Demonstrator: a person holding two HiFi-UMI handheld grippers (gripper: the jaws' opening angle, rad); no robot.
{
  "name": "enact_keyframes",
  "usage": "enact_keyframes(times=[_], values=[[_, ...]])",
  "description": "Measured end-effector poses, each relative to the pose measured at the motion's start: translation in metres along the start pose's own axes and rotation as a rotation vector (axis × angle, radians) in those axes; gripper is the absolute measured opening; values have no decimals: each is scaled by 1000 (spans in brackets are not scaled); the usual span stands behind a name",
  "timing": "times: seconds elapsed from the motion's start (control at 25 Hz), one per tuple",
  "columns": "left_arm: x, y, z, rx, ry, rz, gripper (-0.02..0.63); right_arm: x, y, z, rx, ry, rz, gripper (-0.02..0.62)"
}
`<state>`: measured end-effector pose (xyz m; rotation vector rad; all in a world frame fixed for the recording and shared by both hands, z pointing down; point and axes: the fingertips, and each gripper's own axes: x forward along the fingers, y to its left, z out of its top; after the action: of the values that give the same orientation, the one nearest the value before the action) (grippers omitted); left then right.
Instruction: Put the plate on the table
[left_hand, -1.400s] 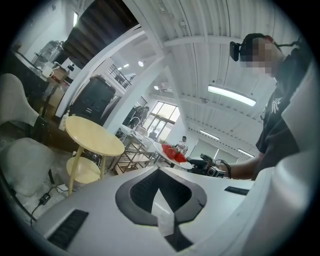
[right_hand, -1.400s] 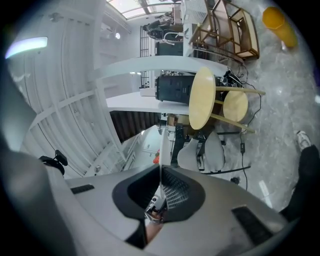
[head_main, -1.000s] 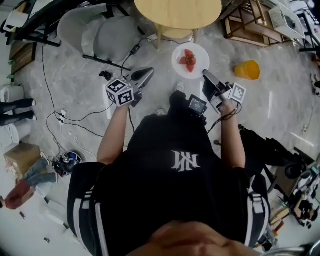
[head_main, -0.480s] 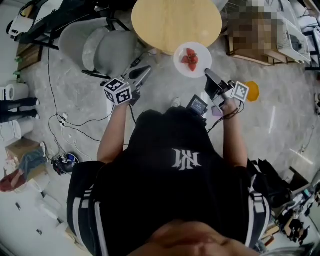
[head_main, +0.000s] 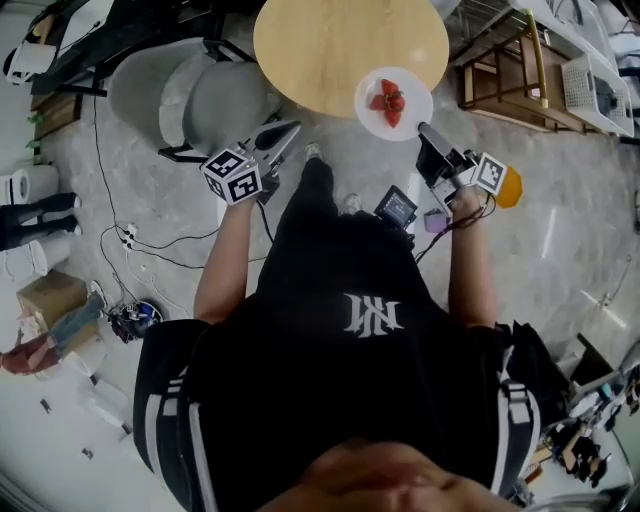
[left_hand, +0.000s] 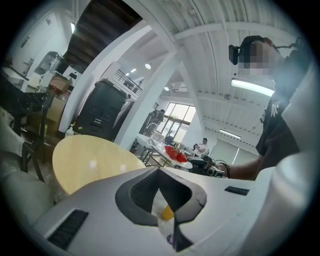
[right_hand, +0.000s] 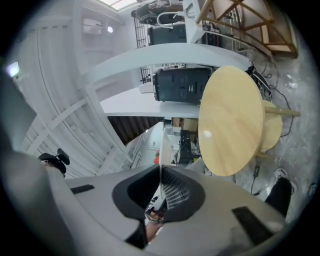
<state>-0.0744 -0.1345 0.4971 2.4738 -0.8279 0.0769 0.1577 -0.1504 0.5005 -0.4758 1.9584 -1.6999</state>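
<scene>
A white plate (head_main: 393, 104) with red strawberry pieces hangs over the near right edge of the round wooden table (head_main: 340, 45). My right gripper (head_main: 426, 132) is shut on the plate's near rim. In the right gripper view the plate (right_hand: 163, 142) shows edge-on as a thin white line between the right gripper's (right_hand: 161, 169) jaws, with the table (right_hand: 231, 120) beyond. My left gripper (head_main: 289, 129) is shut and holds nothing, just off the table's near left edge. From the left gripper (left_hand: 160, 175) view I see the table (left_hand: 90, 162) and the plate (left_hand: 174, 152) to its right.
Two grey chairs (head_main: 185, 85) stand left of the table. An orange object (head_main: 509, 186) lies on the floor by the right hand. A wooden rack (head_main: 505, 60) stands at the right. Cables (head_main: 140, 240) run over the floor at the left.
The person has stepped toward the table. The right gripper has carried the plate from above the floor to over the table's near edge. The left gripper moved forward alongside.
</scene>
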Motion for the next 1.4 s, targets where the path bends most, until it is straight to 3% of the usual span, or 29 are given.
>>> enact_keyframes(times=[0.48, 0.64, 0.92, 1.16, 1.4], values=[[56, 111, 48, -32, 29, -69, 2, 82, -21, 66, -6, -17, -74, 15], [80, 127, 61, 0, 72, -112, 2, 98, -17, 90, -38, -20, -91, 15], [99, 165, 82, -22, 70, -153, 2, 139, -29, 117, -24, -40, -112, 15], [118, 170, 66, -87, 119, -156, 2, 153, -60, 116, -10, 53, -178, 15], [140, 185, 43, -130, 128, -109, 2, 161, -105, 123, 71, 124, -168, 15]])
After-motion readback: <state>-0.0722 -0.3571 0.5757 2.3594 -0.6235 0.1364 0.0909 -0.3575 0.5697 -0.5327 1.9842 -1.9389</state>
